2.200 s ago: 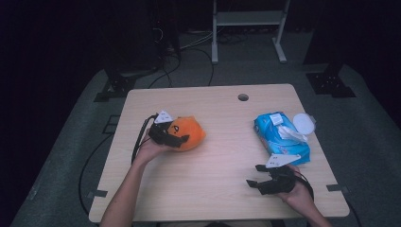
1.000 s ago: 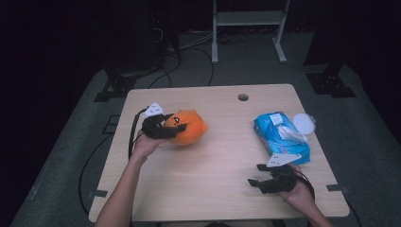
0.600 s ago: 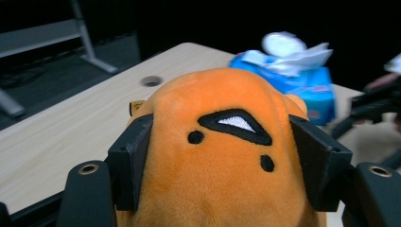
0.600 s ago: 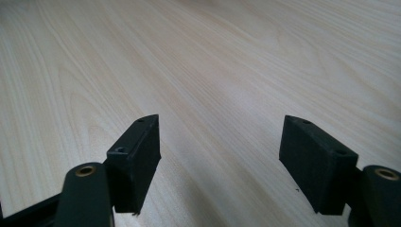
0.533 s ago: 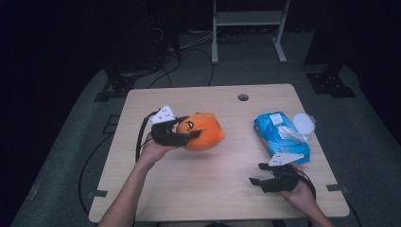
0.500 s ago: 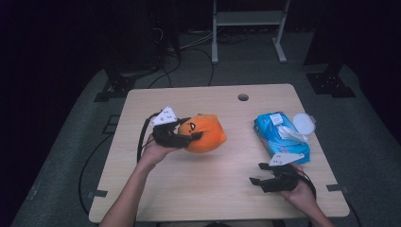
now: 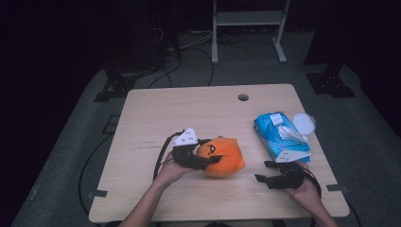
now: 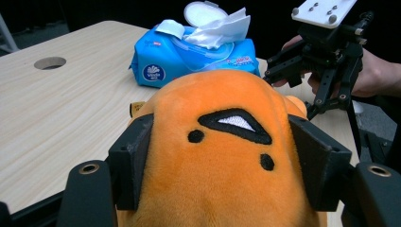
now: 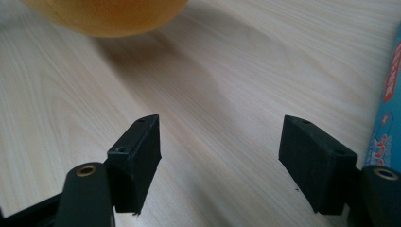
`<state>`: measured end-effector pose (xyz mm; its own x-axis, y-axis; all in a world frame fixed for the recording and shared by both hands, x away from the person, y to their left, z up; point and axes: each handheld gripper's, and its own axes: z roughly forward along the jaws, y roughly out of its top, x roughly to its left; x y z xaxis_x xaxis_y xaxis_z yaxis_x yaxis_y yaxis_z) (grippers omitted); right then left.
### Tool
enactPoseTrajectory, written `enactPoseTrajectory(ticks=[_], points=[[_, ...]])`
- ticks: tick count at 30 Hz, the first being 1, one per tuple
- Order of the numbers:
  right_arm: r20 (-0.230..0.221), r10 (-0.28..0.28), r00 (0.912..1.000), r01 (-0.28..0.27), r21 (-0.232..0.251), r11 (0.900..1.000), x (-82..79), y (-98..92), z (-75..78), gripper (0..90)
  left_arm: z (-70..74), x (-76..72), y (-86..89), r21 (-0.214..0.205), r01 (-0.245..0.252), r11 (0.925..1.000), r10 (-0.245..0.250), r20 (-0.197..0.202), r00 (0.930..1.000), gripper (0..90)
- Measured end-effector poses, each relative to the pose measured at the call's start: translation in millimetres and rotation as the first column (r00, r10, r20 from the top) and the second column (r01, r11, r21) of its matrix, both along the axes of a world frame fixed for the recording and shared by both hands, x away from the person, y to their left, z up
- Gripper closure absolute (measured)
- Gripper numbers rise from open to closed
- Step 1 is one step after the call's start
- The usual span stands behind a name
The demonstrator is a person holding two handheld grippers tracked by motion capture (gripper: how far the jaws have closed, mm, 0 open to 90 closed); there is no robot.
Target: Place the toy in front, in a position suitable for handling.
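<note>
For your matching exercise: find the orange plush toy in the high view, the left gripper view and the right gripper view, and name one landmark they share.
High view: the orange plush toy sits at the table's near middle, clamped by the left gripper.
Left gripper view: it takes up the lower centre, pressed between the black jaws.
Right gripper view: its orange edge is at the top left.
Shared landmark: the blue wet-wipe pack.

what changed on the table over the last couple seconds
The left gripper, clamped on the orange plush toy throughout, carried it from the table's left part toward the middle and the near edge, closer to the right gripper. The right gripper, open, and the blue wipes pack stayed put.
</note>
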<state>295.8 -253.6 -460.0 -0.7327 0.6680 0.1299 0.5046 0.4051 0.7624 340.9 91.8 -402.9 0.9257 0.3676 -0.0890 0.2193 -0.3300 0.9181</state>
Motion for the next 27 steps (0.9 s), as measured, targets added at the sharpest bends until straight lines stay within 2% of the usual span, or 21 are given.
enactPoseTrajectory(ticks=[2,6,12,13,14,15,16,17,18,19,21,24,26,27], points=[[0.000,0.002,1.0000,-0.002,-0.014,0.9999,0.2,0.2,-0.8,29.0,-0.6,-0.3,-1.0,-0.003,0.003,1.0000,-0.003,-0.001,1.0000,31.4],[0.004,0.005,1.0000,-0.005,-0.013,0.9999,0.6,-0.4,-1.1,28.9,-1.5,-2.7,-5.5,0.012,0.008,0.9999,-0.008,0.009,0.9999,31.2],[0.009,-0.005,0.9999,0.006,-0.022,0.9997,3.2,-4.1,-2.4,28.8,-9.4,-5.6,-7.3,0.019,0.016,0.9997,-0.016,0.004,0.9999,31.0],[0.012,-0.004,0.9999,0.004,-0.023,0.9997,3.0,-4.0,-2.2,28.9,-17.0,-7.4,-8.0,0.017,0.025,0.9995,-0.025,-0.010,0.9996,30.7],[0.012,-0.004,0.9999,0.004,-0.023,0.9997,3.0,-4.0,-2.2,28.9,-17.0,-7.4,-8.0,0.017,0.025,0.9995,-0.025,-0.010,0.9996,30.4],[0.016,-0.003,0.9999,0.003,-0.025,0.9997,3.0,-2.8,-2.6,28.9,-30.9,-9.5,-11.6,0.048,0.045,0.9978,-0.043,-0.039,0.9983,28.7],[0.016,-0.003,0.9999,0.003,-0.025,0.9997,3.0,-2.8,-2.6,28.9,-30.9,-9.5,-11.6,0.048,0.045,0.9978,-0.043,-0.039,0.9983,25.9],[0.013,0.001,0.9999,-0.001,-0.028,0.9996,2.9,-2.2,-2.8,28.9,-40.9,-13.5,-13.4,0.039,0.051,0.9979,-0.050,-0.039,0.9980,18.4],[0.013,0.001,0.9999,-0.001,-0.028,0.9996,2.9,-2.2,-2.8,28.9,-40.9,-13.5,-13.4,0.039,0.051,0.9979,-0.050,-0.039,0.9980,17.0],[0.015,0.000,0.9999,0.000,-0.025,0.9997,1.9,-2.2,-2.1,28.9,-39.0,-16.7,-11.3,0.038,0.046,0.9982,-0.045,-0.025,0.9987,10.5],[0.020,0.000,0.9998,0.001,-0.018,0.9998,1.4,-3.1,-1.2,28.9,-31.4,-22.1,-5.0,0.041,0.032,0.9986,-0.032,-0.018,0.9993,7.3],[0.019,-0.005,0.9998,0.006,-0.010,0.9999,1.2,-4.2,-0.6,29.0,-34.2,-32.5,2.8,0.083,0.016,0.9964,-0.020,0.039,0.9990,7.3],[0.021,-0.008,0.9997,0.008,-0.012,0.9999,1.2,-3.9,1.0,29.0,-35.9,-34.8,4.2,0.097,0.016,0.9951,-0.021,0.050,0.9986,7.2],[0.038,-0.008,0.9992,0.009,-0.014,0.9999,-0.1,-3.3,4.4,29.1,-37.7,-38.9,7.0,0.107,0.014,0.9941,-0.021,0.072,0.9972,7.2]])
